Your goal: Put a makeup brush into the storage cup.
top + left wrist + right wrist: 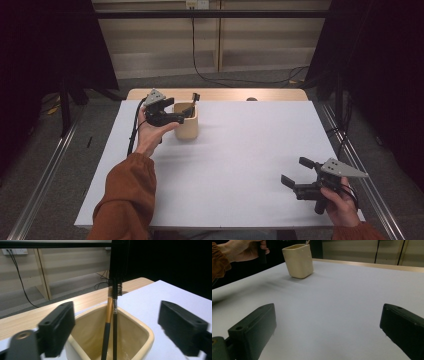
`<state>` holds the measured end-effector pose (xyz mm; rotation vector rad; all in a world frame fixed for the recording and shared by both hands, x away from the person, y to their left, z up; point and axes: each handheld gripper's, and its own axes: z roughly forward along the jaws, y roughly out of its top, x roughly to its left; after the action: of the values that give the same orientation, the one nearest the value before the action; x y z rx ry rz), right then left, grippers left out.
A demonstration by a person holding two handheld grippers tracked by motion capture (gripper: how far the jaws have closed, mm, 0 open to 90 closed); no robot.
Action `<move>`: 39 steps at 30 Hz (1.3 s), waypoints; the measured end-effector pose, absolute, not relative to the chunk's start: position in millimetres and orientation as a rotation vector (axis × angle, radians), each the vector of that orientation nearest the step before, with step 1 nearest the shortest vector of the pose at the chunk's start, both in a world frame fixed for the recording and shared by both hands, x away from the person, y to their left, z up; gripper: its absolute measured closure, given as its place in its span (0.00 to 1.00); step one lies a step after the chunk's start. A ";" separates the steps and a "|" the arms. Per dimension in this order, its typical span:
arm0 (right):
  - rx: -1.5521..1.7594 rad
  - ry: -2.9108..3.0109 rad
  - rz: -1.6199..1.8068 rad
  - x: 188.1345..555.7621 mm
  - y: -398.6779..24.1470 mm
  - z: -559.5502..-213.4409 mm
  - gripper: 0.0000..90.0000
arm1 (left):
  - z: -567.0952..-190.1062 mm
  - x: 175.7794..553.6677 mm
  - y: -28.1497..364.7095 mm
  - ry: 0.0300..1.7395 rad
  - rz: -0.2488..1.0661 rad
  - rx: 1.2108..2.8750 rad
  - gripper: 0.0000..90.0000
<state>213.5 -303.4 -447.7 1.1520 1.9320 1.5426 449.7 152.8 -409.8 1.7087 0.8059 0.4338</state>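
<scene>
The left gripper's (117,327) fingers (58,327) stand spread, gripping nothing, either side of two thin black-handled brushes (111,322) leaning inside a cream square ceramic cup (187,121) on the white table (240,165), while the right gripper (296,172) rests spread, well apart.

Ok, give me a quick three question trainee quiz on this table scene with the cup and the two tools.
1. True or false: the left tool has its jaws clamped on a brush.
2. What stands inside the cream cup? A) two slim brushes B) a spoon C) scissors
3. What lies between the right tool's jaws?

Key
1. False; the jaws stand open on either side of the brushes.
2. A
3. Nothing; only the white table lies beyond them.
</scene>
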 end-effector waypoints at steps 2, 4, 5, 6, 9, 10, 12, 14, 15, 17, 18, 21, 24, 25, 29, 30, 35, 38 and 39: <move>1.150 1.936 1.536 213.6 -303.6 -448.1 0.00 | -408.7 449.8 153.6 0.808 0.437 1.705 0.08; 1.154 1.932 1.541 213.5 -304.4 -448.1 0.00 | -407.8 449.3 153.9 0.820 0.413 1.694 0.04; 1.157 1.927 1.545 213.4 -304.6 -448.0 0.00 | -407.0 448.7 154.7 0.808 0.406 1.693 0.04; 1.159 1.924 1.546 213.4 -304.7 -448.0 0.00 | -406.0 448.1 155.1 0.795 0.397 1.693 0.03; 1.151 1.923 1.543 212.2 -305.0 -447.5 0.00 | -401.8 446.3 157.1 0.778 0.395 1.676 0.02; 1.146 1.923 1.546 211.7 -305.2 -447.3 0.00 | -400.7 445.4 158.1 0.775 0.388 1.670 0.02; 1.147 1.918 1.547 211.0 -305.7 -447.1 0.00 | -399.5 443.3 158.8 0.778 0.382 1.667 0.02; 1.151 1.921 1.541 211.1 -305.6 -447.3 0.00 | -398.7 441.2 160.3 0.776 0.378 1.683 0.02; 1.151 1.922 1.540 211.1 -305.5 -447.3 0.00 | -398.2 439.6 160.7 0.774 0.379 1.687 0.02; 1.145 1.919 1.538 210.9 -305.3 -446.8 0.00 | -397.0 436.1 162.0 0.765 0.387 1.684 0.02; 1.147 1.916 1.540 210.8 -304.9 -446.6 0.00 | -396.1 434.5 163.3 0.759 0.395 1.688 0.02; 1.144 1.925 1.542 211.3 -303.8 -446.7 0.00 | -394.4 428.6 165.8 0.763 0.408 1.680 0.03; 1.147 1.921 1.539 210.8 -304.0 -446.7 0.00 | -391.7 422.1 168.0 0.751 0.430 1.683 0.03; 1.146 1.919 1.537 210.6 -304.6 -446.6 0.00 | -390.7 420.6 169.2 0.747 0.418 1.688 0.03; 1.144 1.916 1.537 210.8 -304.7 -446.2 0.00 | -388.4 411.7 173.8 0.740 0.412 1.687 0.03; 1.146 1.913 1.541 210.9 -304.2 -446.2 0.00 | -388.1 408.9 174.4 0.743 0.405 1.680 0.03; 1.147 1.913 1.541 211.0 -304.2 -446.0 0.00 | -386.2 397.0 178.9 0.726 0.413 1.682 0.03; 1.141 1.916 1.537 210.8 -304.5 -445.9 0.00 | -386.8 388.5 183.2 0.734 0.396 1.668 0.03; 1.140 1.918 1.533 210.8 -304.6 -446.0 0.00 | -387.8 385.9 184.6 0.738 0.402 1.668 0.03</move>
<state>210.8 -304.6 -446.0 1.1400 1.9181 1.5334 385.9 184.6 -387.8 1.6675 0.7383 0.4022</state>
